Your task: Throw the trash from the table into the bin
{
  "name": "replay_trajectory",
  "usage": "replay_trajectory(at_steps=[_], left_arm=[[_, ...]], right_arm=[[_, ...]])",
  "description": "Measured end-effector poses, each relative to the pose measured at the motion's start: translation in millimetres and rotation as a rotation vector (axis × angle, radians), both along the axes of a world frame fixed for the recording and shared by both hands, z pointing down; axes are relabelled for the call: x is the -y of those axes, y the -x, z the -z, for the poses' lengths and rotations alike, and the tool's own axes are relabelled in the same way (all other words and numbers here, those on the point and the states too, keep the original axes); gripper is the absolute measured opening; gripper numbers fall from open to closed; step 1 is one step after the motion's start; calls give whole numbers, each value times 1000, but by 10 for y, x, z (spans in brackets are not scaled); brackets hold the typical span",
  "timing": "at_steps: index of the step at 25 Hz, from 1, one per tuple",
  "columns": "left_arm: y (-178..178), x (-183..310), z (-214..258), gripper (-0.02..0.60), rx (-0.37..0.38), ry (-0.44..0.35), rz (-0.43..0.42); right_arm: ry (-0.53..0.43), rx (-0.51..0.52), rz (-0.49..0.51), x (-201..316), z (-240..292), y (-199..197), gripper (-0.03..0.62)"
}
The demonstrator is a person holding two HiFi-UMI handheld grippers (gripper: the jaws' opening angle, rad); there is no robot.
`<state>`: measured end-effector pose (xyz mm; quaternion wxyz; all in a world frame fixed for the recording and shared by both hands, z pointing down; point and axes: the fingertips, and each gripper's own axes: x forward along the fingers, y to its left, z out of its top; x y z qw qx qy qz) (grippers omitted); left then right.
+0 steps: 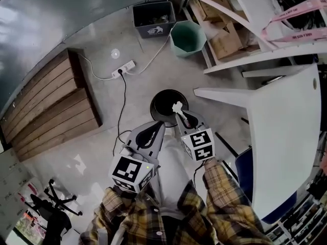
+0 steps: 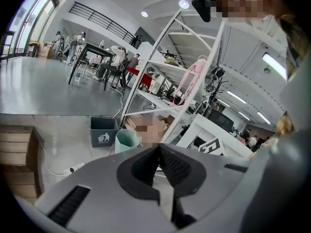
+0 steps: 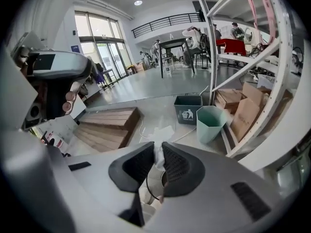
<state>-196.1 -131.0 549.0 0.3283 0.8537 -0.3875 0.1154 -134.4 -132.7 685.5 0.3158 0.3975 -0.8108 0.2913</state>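
- Trash [image 1: 177,106], a small crumpled white scrap that looks like paper or tissue, is pinched between the ribbed dark pads of the right gripper [image 3: 156,149]. It is held above the round black bin [image 1: 154,102] on the floor.
- The scrap is gripped at one end, and the rest stands out beyond the tips.
- It is judged very light, soft and easily crushed. A wad like this is best taken across its bulk, since a loose corner could tear or slip.
- Some clinging to the pads may be expected on release, given so little weight.
- The left gripper [image 2: 158,149] is seen with its jaws pressed together and nothing between them.
- The bin is smooth-walled. The floor [image 1: 143,80] is pale and faintly glossy.
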Motion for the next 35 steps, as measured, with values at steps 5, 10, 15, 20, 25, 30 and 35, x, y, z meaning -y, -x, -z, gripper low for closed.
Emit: replay_trajectory(at_steps=[5,10,15,20,25,30,35], left_arm=[[-66,48,-650,9,26,33,-18],[-99,78,-1270,9,51,70,-24],[-104,82,-1857,9,76,118,-28],[-111,77,-2387,9,123,163,-57],[-97,70,-2682,9,139,197,-65],[-87,42,-2827,9,143,217,-75],[-54,31,-2767,9,122,226,-62]], right_arm=[[44,24,-40,-15,-683,-39,40],[71,19,-47,-4,-1318,-94,40],[105,25,-55,-41,-1912,-120,40],[161,33,-86,-105,-2446,-113,40],[238,32,-89,-203,-2852,-92,40],[308,33,-96,-226,-3091,-78,41],[350,20,-47,-289,-3086,-16,130]])
